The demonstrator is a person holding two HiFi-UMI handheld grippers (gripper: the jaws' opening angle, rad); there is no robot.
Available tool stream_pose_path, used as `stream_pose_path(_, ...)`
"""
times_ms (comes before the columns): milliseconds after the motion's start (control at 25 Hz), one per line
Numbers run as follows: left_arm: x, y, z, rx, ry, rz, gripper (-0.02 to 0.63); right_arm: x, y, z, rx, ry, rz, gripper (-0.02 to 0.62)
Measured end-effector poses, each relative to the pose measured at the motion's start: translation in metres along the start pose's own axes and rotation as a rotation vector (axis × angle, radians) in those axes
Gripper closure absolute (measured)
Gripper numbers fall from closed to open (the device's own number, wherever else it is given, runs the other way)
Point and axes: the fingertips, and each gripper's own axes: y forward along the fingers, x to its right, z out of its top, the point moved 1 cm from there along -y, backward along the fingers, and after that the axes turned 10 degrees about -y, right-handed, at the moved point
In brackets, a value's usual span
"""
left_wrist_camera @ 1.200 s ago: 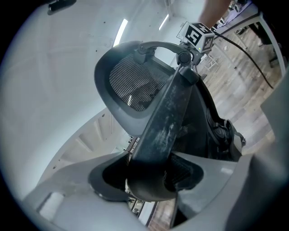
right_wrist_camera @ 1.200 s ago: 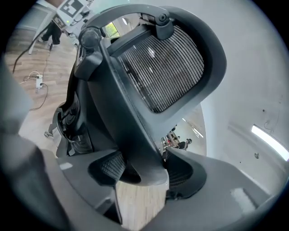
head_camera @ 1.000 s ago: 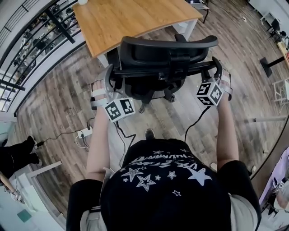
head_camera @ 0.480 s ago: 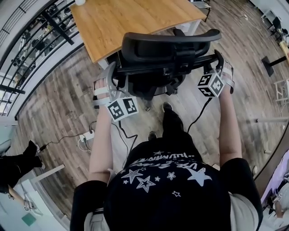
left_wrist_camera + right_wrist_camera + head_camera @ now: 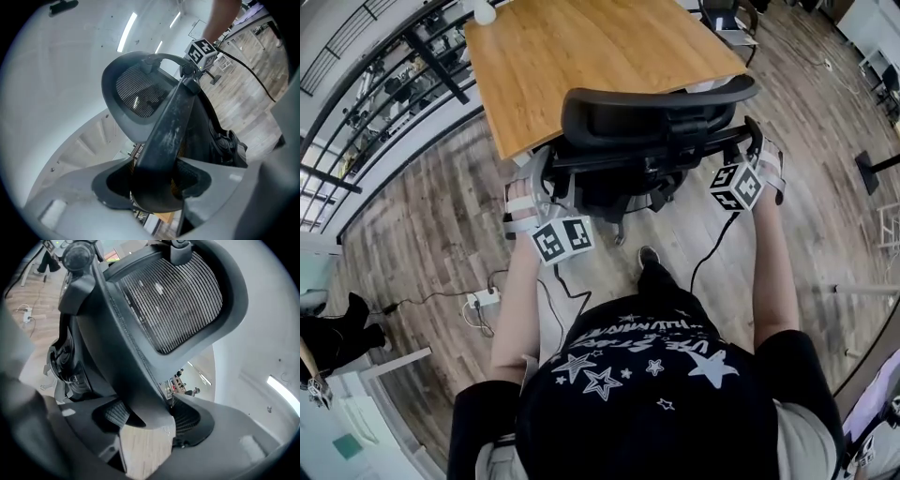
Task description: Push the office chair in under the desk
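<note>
The black office chair [image 5: 649, 114] stands with its mesh back toward me, and its top overlaps the near edge of the wooden desk [image 5: 581, 52]. My left gripper [image 5: 535, 180] is shut on the left edge of the chair's back frame [image 5: 161, 140]. In the left gripper view the dark frame bar fills the gap of that gripper [image 5: 157, 187], both pads pressing on it. My right gripper [image 5: 757, 142] is shut on the right edge of the back frame [image 5: 126, 357]. There too the frame sits tight between the pads of the gripper [image 5: 146, 420]. The chair's seat and base are mostly hidden under the back.
A power strip [image 5: 483, 300] with cables lies on the wood floor at the left, and a cable runs back from each gripper. A black railing [image 5: 403, 66] borders the far left. Another chair [image 5: 727, 14] stands beyond the desk's right corner. A person's legs [image 5: 337, 333] show at the left edge.
The chair and both grippers have moved forward toward the desk, and the chair's back now overlaps the desk edge. The person holding the grippers has stepped forward behind it.
</note>
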Motion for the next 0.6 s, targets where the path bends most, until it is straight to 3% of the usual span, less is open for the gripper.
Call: stream_pose_path(600, -0.011, 0.090, 0.007, -0.096, -0.030, 0.056, 0.367, 0.027, 0.111, 0.017, 0.089, -0.015, 0.022, 0.337)
